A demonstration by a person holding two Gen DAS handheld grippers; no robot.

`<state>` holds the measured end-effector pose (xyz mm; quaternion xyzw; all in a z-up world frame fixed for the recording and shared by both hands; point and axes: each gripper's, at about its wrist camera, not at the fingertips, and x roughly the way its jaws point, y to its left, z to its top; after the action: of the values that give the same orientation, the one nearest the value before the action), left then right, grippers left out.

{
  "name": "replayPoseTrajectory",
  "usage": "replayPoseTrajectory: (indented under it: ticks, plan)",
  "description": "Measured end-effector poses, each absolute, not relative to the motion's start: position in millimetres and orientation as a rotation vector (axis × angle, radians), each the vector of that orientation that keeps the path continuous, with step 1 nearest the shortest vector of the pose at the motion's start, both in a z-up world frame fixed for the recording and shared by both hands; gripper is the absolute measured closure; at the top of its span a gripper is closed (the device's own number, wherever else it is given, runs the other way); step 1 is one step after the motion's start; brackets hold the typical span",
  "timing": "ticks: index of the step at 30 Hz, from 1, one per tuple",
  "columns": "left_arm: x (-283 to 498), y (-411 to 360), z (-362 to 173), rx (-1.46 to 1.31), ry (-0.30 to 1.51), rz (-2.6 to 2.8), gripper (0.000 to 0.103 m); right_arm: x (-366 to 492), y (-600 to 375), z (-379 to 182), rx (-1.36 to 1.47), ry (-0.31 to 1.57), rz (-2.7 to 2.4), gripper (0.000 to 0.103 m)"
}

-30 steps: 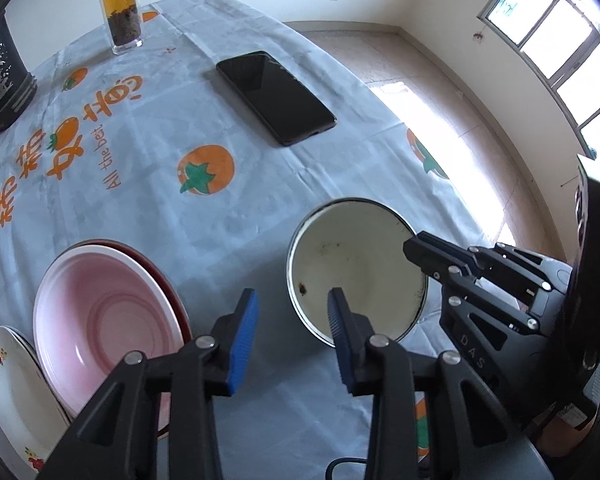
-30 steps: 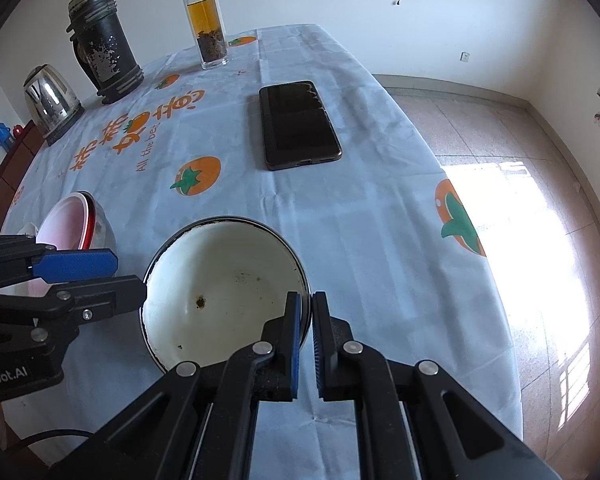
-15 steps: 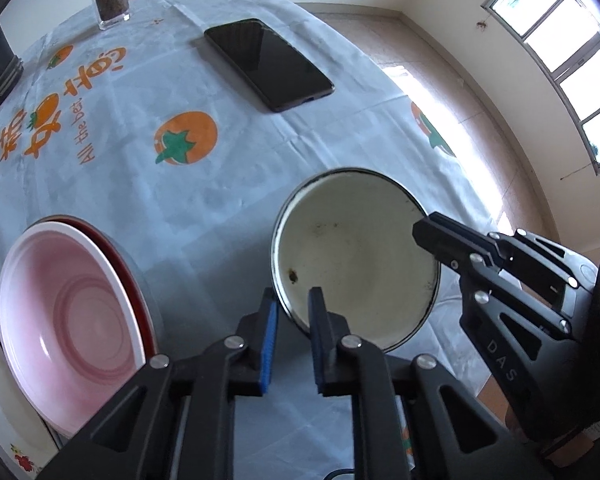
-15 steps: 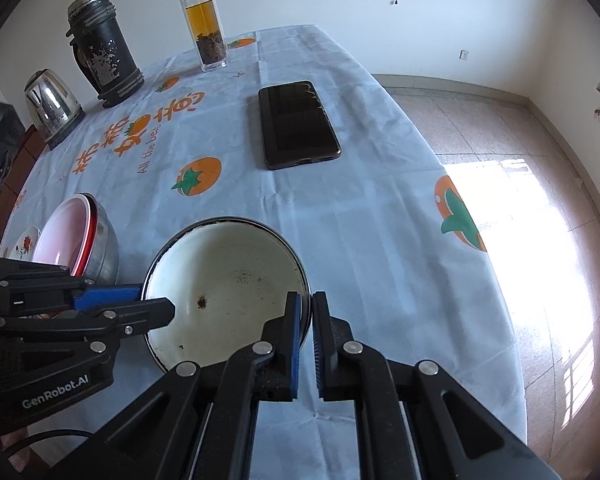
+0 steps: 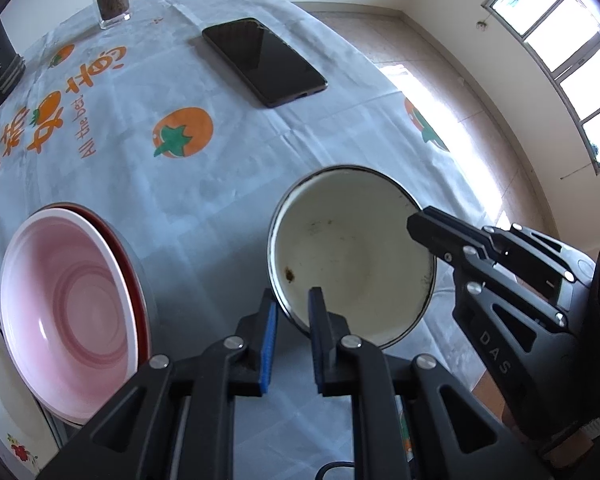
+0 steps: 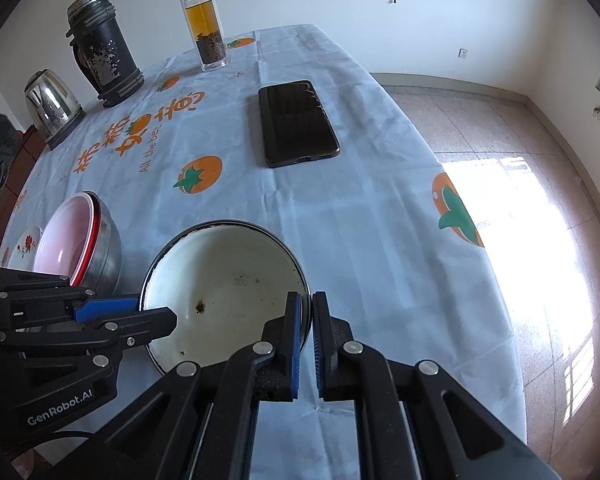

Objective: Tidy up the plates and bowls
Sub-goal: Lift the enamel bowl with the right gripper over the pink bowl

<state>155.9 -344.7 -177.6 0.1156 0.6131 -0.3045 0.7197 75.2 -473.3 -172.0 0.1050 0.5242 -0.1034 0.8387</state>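
A white enamel bowl with a dark rim and a few brown specks sits near the table's front edge. My left gripper is shut on its near-left rim, one blue pad inside and one outside. My right gripper is shut on the opposite rim of the bowl. The right gripper appears as black fingers at the bowl's right side, and the left gripper shows at the bowl's left. A pink bowl nests in a red-rimmed metal bowl to the left. A floral plate lies beyond it.
A black phone lies mid-table. At the far end stand a glass tea bottle, a worn black thermos and a steel kettle. The tablecloth drops off to the tiled floor on the right.
My left gripper moved in over the white bowl's rim and closed on it. The right gripper kept its grip and did not move.
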Motion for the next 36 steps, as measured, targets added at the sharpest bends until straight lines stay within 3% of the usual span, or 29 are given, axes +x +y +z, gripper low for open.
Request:
replayPoseTrajectory:
  ticks: [36]
  plan:
    - [136, -300, -120, 0.179, 1.260, -0.661, 0.090, 65, -432, -111, 0.169, 1.023, -0.187, 0.096]
